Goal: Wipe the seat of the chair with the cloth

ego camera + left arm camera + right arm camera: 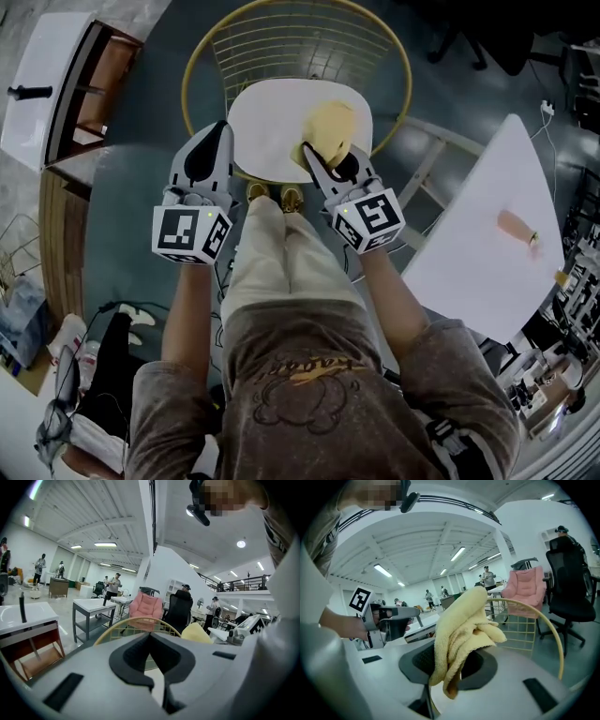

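The chair has a white seat (267,131) and a yellow wire back (300,42); it stands right in front of me. A crumpled yellow cloth (328,127) rests on the seat's right half, and my right gripper (314,159) is shut on its near edge. In the right gripper view the cloth (461,630) bulges up out of the closed jaws, with the wire back (534,613) behind it. My left gripper (217,131) hovers at the seat's left edge, shut and empty. In its own view its pads (151,639) meet, and the cloth (197,633) shows to the right.
A white table (487,216) with a small pinkish object (516,225) stands to the right. A wooden shelf unit with a white top (66,103) stands to the left. My shoes (272,197) are just under the seat's front edge. Cables and clutter lie on the floor at lower left.
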The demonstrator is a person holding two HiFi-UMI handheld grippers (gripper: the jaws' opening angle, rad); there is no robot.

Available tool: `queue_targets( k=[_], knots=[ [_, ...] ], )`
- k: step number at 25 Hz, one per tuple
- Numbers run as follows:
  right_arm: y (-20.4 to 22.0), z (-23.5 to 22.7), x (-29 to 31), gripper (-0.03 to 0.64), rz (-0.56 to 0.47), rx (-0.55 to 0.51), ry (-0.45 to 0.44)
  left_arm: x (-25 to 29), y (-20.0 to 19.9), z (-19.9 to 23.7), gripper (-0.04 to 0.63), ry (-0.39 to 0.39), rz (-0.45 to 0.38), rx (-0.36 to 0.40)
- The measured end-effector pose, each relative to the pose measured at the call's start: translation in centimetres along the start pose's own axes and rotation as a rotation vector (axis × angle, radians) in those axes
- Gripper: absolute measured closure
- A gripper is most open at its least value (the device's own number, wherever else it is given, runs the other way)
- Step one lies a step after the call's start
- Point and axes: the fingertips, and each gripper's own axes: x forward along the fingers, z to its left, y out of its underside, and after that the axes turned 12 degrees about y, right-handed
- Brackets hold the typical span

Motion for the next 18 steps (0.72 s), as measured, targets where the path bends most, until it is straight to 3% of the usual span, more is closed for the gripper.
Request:
queue_targets(
  k=[7,18],
  knots=[
    [4.3,-0.5,4.6,0.505,0.049,-0.006,-0.033,1.7,3.9,2.8,0.588,-0.016,0.001,-0.078],
    [10.6,-0.1,11.6,0.505,0.138,-0.049,-0.069,2.3,7.3,4.5,0.586,-0.023,0.049,-0.065]
  ],
)
